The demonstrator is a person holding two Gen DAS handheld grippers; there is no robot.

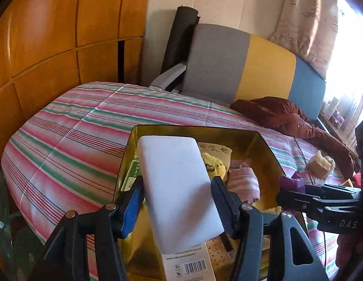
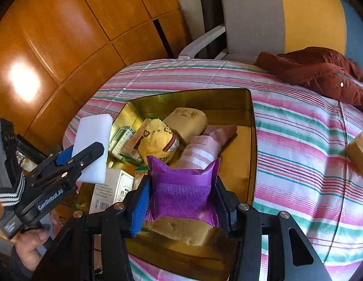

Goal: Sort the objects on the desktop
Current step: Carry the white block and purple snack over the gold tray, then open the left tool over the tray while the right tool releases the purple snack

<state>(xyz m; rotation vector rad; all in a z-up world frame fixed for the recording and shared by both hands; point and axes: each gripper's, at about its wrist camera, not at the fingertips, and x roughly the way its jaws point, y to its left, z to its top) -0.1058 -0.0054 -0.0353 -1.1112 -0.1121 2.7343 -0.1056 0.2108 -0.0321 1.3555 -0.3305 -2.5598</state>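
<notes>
**Readable markings**

"GenRobot.AI" runs in white along the black body of the left tongs. "DAS" — cut off — shows on the right tongs. A white box carries a barcode and small print, too blurred to read.

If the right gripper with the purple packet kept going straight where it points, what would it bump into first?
Probably the pink striped sock lying inside the gold tin box, directly ahead of the right gripper and its purple foil packet. Depth is hard to judge.
</notes>
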